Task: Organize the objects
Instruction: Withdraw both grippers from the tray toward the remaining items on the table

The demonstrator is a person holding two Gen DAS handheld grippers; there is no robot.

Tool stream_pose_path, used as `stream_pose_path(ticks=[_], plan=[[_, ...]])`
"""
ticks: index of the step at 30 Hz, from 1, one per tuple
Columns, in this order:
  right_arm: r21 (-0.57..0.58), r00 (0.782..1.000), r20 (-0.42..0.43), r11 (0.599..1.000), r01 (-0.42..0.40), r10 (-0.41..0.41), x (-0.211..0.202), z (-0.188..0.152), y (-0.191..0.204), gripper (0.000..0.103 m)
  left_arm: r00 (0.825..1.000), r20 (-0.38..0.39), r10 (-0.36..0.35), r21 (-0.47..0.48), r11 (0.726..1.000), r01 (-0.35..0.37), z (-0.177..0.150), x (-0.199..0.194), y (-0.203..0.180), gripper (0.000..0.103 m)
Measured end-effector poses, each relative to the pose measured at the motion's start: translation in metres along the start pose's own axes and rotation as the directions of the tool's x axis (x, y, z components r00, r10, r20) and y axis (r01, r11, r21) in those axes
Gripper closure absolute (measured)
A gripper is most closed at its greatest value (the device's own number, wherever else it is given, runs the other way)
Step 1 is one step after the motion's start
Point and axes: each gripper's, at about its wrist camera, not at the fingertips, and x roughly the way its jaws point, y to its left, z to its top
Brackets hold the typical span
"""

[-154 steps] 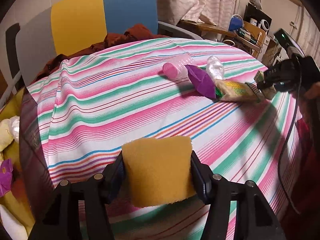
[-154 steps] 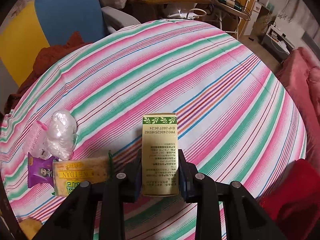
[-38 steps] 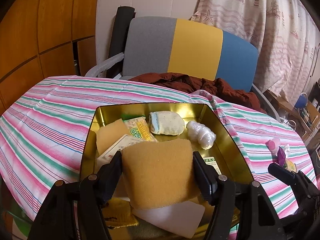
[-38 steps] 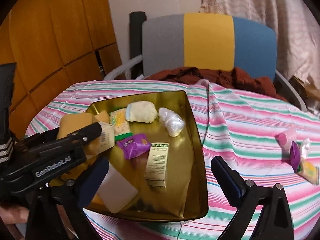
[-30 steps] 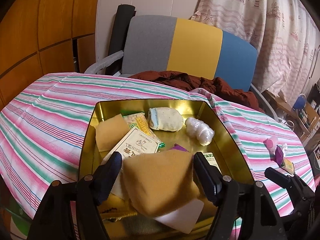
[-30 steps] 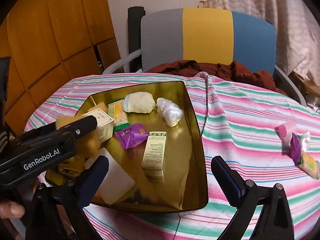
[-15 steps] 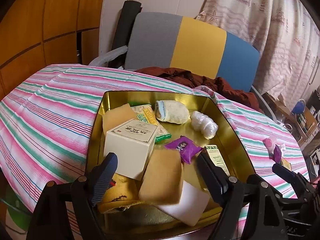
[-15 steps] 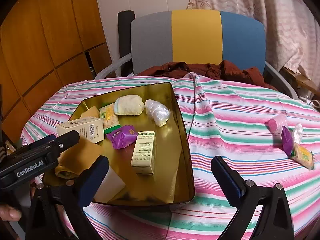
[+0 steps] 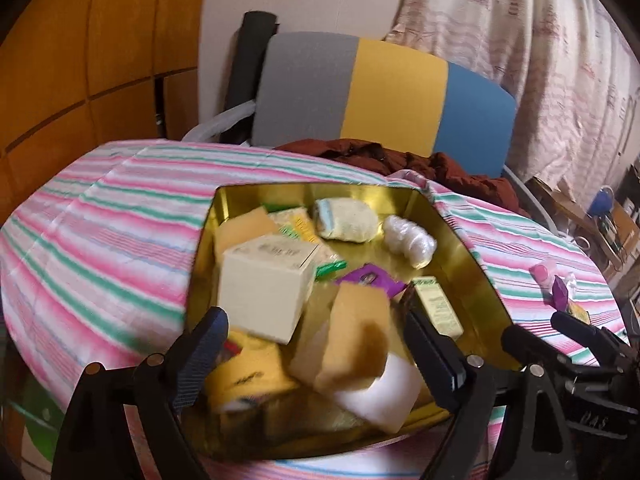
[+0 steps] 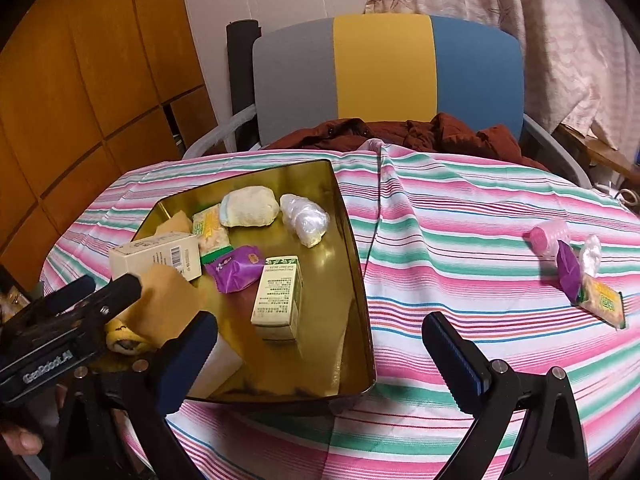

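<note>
Presently, my inventory from the two wrist views, largest item first.

1. Surface (image 10: 460,216): round, under a pink, green and white striped cloth.
2. Chair (image 10: 384,80): behind the surface, back panels grey, yellow and blue, with a rust-brown jacket (image 10: 400,132) heaped on the seat.
3. Gold tray (image 10: 352,264): sits on the left part of the surface and holds most of the goods.
4. My left gripper (image 9: 316,344): spread wide over the near end of the tray, holding nothing.
5. My right gripper (image 10: 320,344): also spread wide and empty, over the tray's near right rim.
6. Cream box (image 9: 266,284): in the tray's left half, tilted.
7. White block (image 9: 380,400): at the tray's near edge.
8. Tan sponge (image 9: 352,344): lies loose in the tray, leaning on the white block, blurred in the left view.
9. Green-and-cream carton (image 10: 278,292): flat on the tray floor, right of centre.
10. Rolled cloth (image 10: 250,206) and clear plastic bundle (image 10: 306,220): side by side at the tray's far end.
11. Purple packet (image 10: 236,268): mid-tray, just left of the carton.
12. Outside the tray, well apart on the right of the surface: pink bottle (image 10: 550,236), second purple packet (image 10: 568,272), yellow snack pack (image 10: 604,300), clustered together.
</note>
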Motion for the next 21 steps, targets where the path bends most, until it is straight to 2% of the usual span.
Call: stream_pose_path(ticks=[3,4,7,9,15,17,21], plan=[[-0.004,1.0,0.003,1.0,0.0,0.0,0.0,0.0,0.001,0.0,0.998,-0.03,0.056,-0.005,0.998,-0.057,-0.006,0.004,0.006,0.017],[-0.005,1.0,0.004,1.0,0.0,0.0,-0.001,-0.001,0.001,0.0,0.998,-0.041,0.056,-0.005,0.998,-0.057,-0.007,0.006,0.007,0.024],[-0.008,1.0,0.007,1.0,0.003,-0.003,-0.002,-0.001,0.001,0.0,0.998,-0.032,0.053,0.015,0.999,-0.052,-0.006,0.006,0.001,0.03],[-0.002,1.0,0.005,1.0,0.008,-0.008,-0.002,-0.002,0.0,0.0,0.998,-0.014,0.064,0.058,0.996,-0.063,-0.003,0.012,-0.007,0.031],[-0.001,1.0,0.01,1.0,0.022,-0.022,-0.006,-0.002,-0.003,0.0,0.993,0.009,0.117,0.088,0.989,-0.117,0.029,0.046,-0.02,0.03],[0.002,1.0,0.016,1.0,0.027,-0.027,-0.008,-0.001,-0.005,0.0,0.995,-0.005,0.104,0.066,0.993,-0.103,0.036,0.045,-0.018,0.03],[0.014,0.999,0.022,1.0,0.027,-0.028,-0.009,0.001,-0.008,0.0,0.995,0.045,0.09,0.06,0.994,-0.092,0.039,0.023,-0.017,0.029]])
